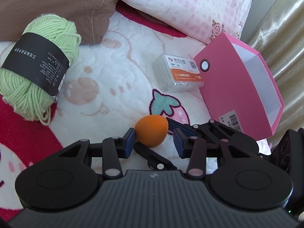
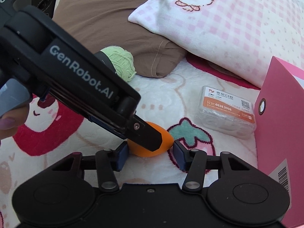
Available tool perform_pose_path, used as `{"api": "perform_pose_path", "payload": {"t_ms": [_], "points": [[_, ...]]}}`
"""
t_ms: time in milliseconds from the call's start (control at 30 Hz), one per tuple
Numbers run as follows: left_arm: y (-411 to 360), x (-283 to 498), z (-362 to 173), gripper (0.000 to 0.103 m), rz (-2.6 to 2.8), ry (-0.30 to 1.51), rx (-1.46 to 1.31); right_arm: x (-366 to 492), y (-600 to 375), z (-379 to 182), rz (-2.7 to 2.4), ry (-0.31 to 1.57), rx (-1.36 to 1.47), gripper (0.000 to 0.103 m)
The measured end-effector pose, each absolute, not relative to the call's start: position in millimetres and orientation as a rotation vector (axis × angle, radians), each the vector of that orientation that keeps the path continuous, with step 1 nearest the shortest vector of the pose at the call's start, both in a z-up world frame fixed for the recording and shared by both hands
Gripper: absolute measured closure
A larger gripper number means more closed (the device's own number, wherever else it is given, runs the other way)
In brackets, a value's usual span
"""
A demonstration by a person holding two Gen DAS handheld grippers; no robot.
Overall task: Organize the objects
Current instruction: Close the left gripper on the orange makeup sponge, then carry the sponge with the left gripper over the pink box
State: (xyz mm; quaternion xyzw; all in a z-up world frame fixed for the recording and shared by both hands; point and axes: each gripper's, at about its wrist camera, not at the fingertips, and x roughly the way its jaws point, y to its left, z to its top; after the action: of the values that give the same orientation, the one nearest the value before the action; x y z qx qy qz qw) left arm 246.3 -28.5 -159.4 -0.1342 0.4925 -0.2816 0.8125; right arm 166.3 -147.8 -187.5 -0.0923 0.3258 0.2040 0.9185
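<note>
Notably, "GenRobot.AI" on left tool (image 2: 150, 140); "6638 3098" on clear box (image 2: 228, 112).

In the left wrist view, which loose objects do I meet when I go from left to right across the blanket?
Yarn → orange sponge → clear case → pink box.
</note>
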Motion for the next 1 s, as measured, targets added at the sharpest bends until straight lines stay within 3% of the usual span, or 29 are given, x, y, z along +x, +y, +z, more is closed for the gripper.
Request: {"api": "perform_pose_path", "payload": {"t_ms": [333,667,767,833,1000], "points": [[-25,246,-154,0.061,-0.605,1.078,-0.375,164,-149,-186,0.396,0.657,-0.160,0.049],[-31,206,-130,0.061,-0.606,0.998,-0.270,136,-142,-161,0.365,0.653,-0.212,0.050],[-33,193,-123,0.063,-0.596,0.983,-0.233,126,-137,-155,0.355,0.658,-0.229,0.050],[-33,187,-119,0.070,-0.587,0.987,-0.220,120,-136,-149,0.349,0.668,-0.245,0.050],[-33,175,-102,0.071,-0.635,1.088,-0.222,99,-139,-129,0.321,0.743,-0.212,0.050]]}}
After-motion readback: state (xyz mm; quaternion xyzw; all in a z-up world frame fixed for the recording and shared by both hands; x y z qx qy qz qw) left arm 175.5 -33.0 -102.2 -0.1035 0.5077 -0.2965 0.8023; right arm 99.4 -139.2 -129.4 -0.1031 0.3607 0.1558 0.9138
